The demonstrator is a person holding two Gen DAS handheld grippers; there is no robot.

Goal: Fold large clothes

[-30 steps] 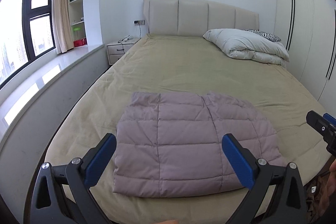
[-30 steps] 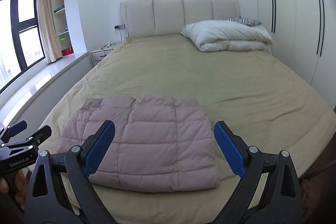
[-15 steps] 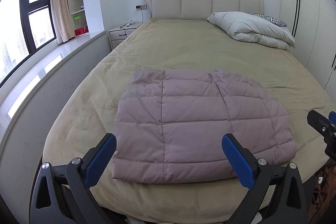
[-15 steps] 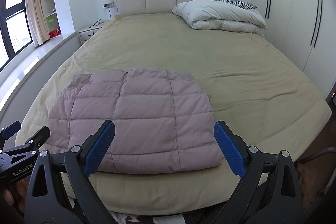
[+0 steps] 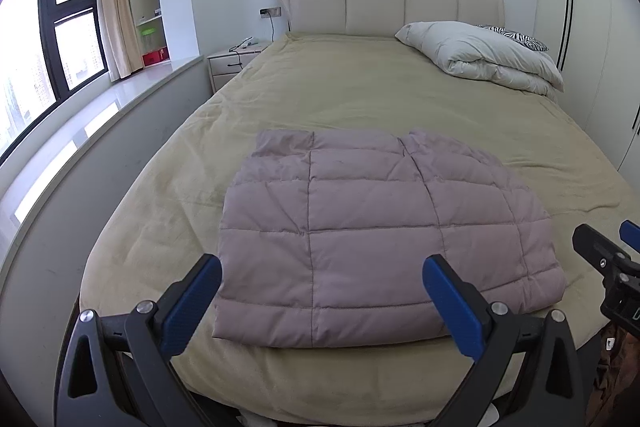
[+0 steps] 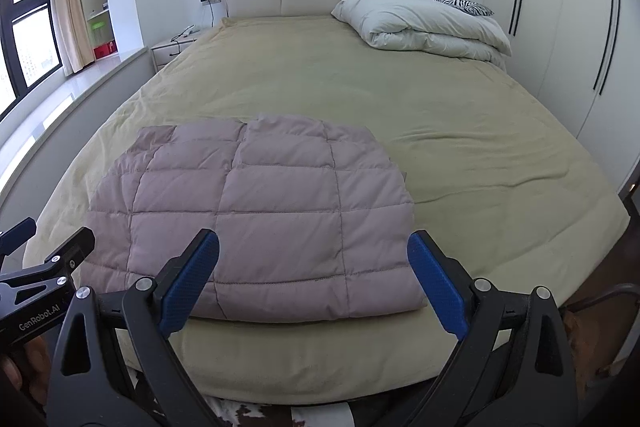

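A mauve quilted down jacket (image 5: 372,227) (image 6: 264,211) lies folded into a flat rectangle near the foot of the bed (image 5: 360,91) (image 6: 500,155). My left gripper (image 5: 320,303) hangs open in front of the jacket's near edge, above the bed's foot, with nothing between its blue pads. My right gripper (image 6: 312,283) is open too, level with the jacket's near right part and holding nothing. Each gripper shows at the edge of the other's view: the right gripper (image 5: 608,259) at the far right, the left gripper (image 6: 36,259) at the far left.
A folded white duvet (image 5: 480,59) and a zebra-print pillow (image 5: 516,39) lie at the head of the bed on the right. A nightstand (image 5: 236,63), a window ledge (image 5: 80,119) and shelves stand to the left. Wardrobe doors (image 6: 580,27) line the right wall.
Both grippers have risen and pulled back a little from the bed, so more of its front edge shows below the jacket. The jacket has not moved. Both stay open.
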